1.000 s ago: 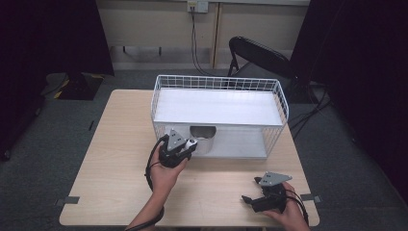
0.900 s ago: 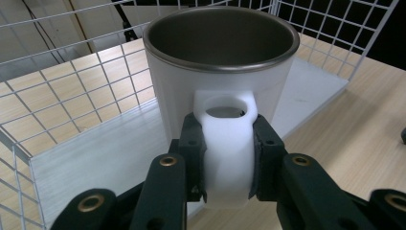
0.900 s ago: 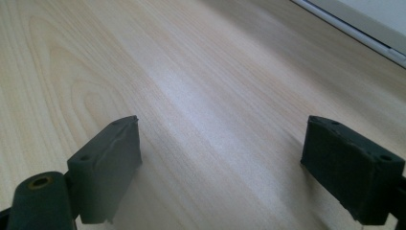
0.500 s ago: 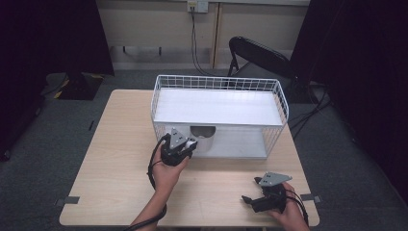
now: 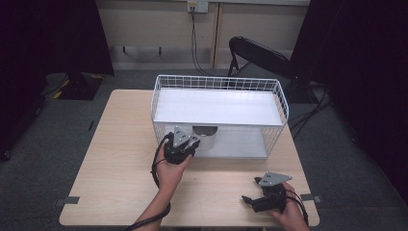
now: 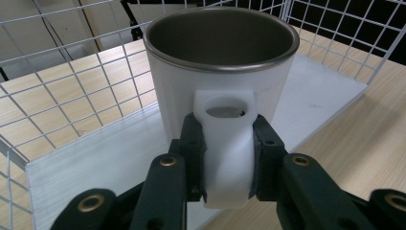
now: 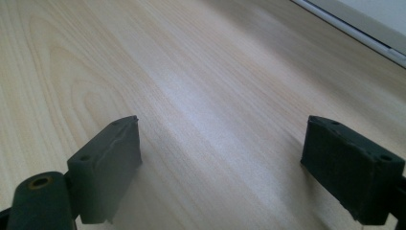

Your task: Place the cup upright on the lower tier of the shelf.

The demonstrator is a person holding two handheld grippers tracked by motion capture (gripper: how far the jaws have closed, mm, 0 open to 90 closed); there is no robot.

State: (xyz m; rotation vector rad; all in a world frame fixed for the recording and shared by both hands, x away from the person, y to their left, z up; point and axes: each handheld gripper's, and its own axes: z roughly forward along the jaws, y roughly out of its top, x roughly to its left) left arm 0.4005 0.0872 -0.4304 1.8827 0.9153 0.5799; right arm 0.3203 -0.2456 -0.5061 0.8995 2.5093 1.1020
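Note:
A white mug (image 6: pixel 220 52) with a dull metal inside stands upright on the lower shelf of a white wire rack (image 5: pixel 219 82). My left gripper (image 6: pixel 229 139) is shut on the mug's white handle (image 6: pixel 227 163), one pad on each side. From above, the left gripper (image 5: pixel 191 140) sits at the rack's open front, with the mug (image 5: pixel 204 131) just inside under the upper shelf. My right gripper (image 5: pixel 248 199) rests low at the table's front right, jaws pointing left. Its view shows the right gripper (image 7: pixel 222 158) open over bare wood.
The rack takes up the back half of the wooden table (image 5: pixel 120 144); its wire walls surround the mug on three sides. A dark folding chair (image 5: pixel 260 53) stands behind the table. Tape marks (image 5: pixel 70 200) lie near the front corners.

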